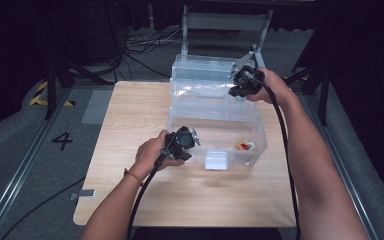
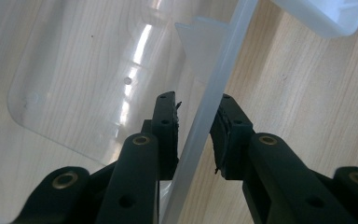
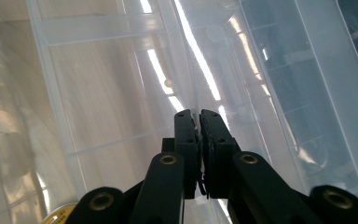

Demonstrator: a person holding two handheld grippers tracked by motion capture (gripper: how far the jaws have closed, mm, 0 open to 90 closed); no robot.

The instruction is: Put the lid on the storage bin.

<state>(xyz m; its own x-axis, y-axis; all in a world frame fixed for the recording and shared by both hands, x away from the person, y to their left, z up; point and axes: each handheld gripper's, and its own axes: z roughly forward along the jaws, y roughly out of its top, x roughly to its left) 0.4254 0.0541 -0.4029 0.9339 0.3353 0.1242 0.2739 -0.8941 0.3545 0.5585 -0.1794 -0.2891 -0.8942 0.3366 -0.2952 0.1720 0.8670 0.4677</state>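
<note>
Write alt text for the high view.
A person at a wooden table works on a clear plastic bin with open lid. The left hand-held gripper straddles the bin's near rim; the right hand-held gripper pinches the lid edge. A small red-and-yellow item lies inside.

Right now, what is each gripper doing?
Left gripper: jaws astride the clear box's near rim, a gap still showing.
Right gripper: jaws closed on the lid's edge.
</note>
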